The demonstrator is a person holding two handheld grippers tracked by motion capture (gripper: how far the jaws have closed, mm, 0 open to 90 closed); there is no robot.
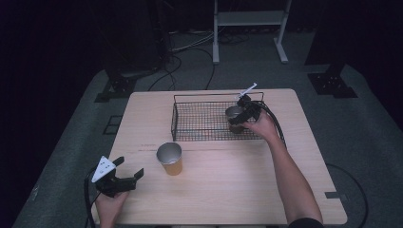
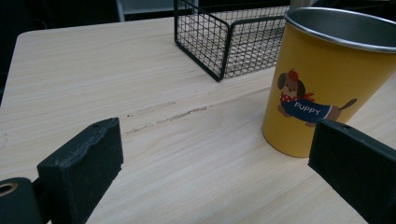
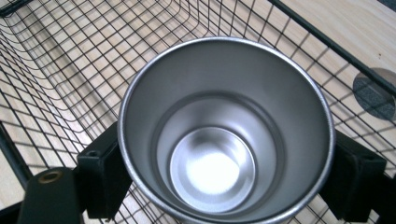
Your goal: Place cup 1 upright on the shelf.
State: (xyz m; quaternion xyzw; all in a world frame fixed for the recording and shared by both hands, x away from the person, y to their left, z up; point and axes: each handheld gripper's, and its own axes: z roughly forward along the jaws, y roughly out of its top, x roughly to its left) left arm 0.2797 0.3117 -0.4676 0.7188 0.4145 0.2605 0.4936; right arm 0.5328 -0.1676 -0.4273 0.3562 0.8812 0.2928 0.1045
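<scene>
Here the right tongs (image 1: 243, 114) hug a steel cup (image 3: 226, 128) inside the wire basket (image 1: 199, 124). The left tongs (image 1: 124, 172) gape wide near the yellow puppy cup (image 2: 327, 84).

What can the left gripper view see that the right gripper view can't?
The left gripper view has the yellow cup with a puppy picture, standing on the wooden table between open jaws. The right gripper view looks down into a shiny metal cup with a jaw against each side, inside the basket. Both show the black wire basket and some of the table.
</scene>
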